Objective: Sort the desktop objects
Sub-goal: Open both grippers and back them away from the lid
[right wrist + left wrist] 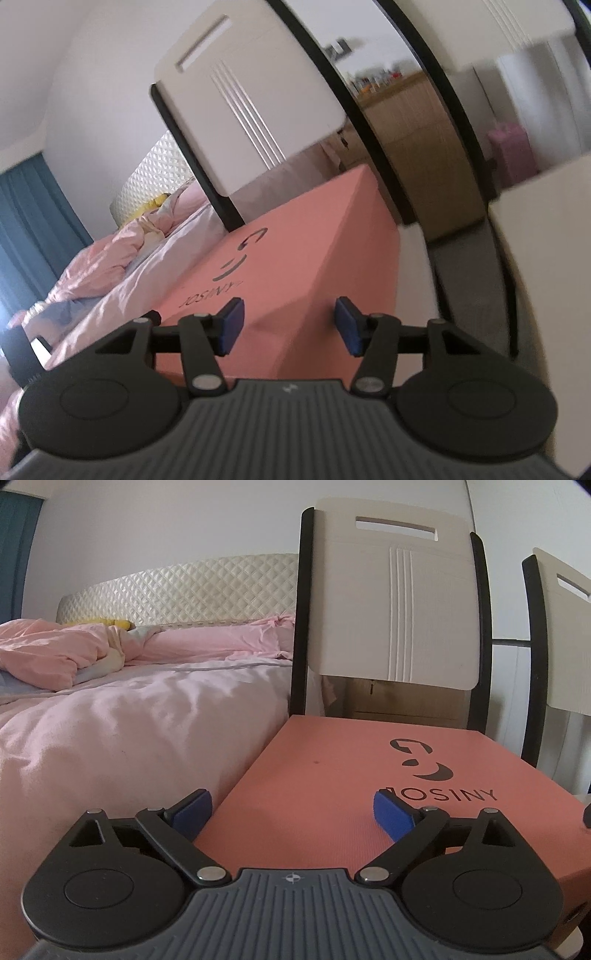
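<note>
Risk sits mostly with the pink box (332,794), the task's thing, which rests with its near end right under both of our grippers, its printed lid facing up, the bed (110,738) just beside it on one side and a chair (395,602) standing behind its far end. Our left gripper (291,812) stands wide, one blue pad off the box's edge on the bed side and the other over the lid, with nothing pressed between them. Our right gripper (290,325) is narrower but also parted, its pads straddling the box's near corner without, as far as we can see, clamping it. We judge that neither of us has a hold on the box now, so any lift from here would leave it behind or drag it. If we close the left gripper as it stands, one pad may skate across the smooth lid and shove the box toward the chair legs. What the box rests on is hidden from us, so we cannot tell how near it is to an edge; a sideways push could tip it onto the bedding. The right wrist view is blurred and tilted, and a rolled gripper closing on a corner could slip off.
</note>
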A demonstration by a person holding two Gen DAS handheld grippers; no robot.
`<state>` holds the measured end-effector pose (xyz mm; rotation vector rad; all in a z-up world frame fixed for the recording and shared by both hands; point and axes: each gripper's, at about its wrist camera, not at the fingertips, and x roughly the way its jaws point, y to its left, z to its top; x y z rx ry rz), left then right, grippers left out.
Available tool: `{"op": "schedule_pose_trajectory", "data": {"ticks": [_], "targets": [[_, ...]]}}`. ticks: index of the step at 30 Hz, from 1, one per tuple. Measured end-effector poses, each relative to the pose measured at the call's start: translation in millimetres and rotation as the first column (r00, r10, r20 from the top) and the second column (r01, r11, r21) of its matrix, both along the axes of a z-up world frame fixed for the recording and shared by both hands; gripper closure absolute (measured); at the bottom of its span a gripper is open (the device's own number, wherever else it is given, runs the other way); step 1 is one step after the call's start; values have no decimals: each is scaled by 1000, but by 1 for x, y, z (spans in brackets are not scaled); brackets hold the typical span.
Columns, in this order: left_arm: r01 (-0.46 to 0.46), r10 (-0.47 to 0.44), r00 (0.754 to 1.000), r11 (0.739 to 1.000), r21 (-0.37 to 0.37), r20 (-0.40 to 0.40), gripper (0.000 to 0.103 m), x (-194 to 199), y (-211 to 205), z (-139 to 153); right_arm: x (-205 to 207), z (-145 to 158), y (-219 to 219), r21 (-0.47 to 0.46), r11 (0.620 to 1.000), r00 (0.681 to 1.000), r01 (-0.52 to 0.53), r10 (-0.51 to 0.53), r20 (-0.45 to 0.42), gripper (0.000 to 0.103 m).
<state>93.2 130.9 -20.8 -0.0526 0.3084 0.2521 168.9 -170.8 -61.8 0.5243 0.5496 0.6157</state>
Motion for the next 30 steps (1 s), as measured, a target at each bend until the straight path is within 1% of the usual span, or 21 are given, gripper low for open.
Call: {"op": "schedule_pose_trajectory", "data": {"ticks": [1,3,4,5,8,15,22,27,30], "targets": [[2,-2,1000,1000,-1,-1,7,0,0,0,4,-3,-2,24,1000,1000,-7,8,-26,37],[9,-9,1000,1000,0,-6,7,0,-1,1,10,-8,-7,82,997,997,-12,18,-77,37],[15,-15,1000,1000,0,-8,6,-1,-2,1,11,-10,-10,95,995,996,-8,17,-89,39],[20,-20,1000,1000,0,-9,6,-2,-3,1,10,-8,-11,90,996,996,-8,16,-86,42],[44,-44,999,999,1,-12,6,-4,-6,1,6,-3,-15,62,998,997,-15,20,-75,46],[102,-102,994,995,3,-28,6,-2,-24,2,-11,2,-36,42,999,997,16,-13,-75,46],[103,-103,994,995,8,-34,6,4,-37,2,-9,2,-46,26,998,996,60,-58,-64,47],[102,-102,995,995,5,-6,6,6,-42,-1,-2,2,-49,10,997,996,79,-79,-48,47],[105,-105,994,994,5,-13,6,3,-42,1,-7,7,-46,-30,996,996,86,-86,3,51]]}}
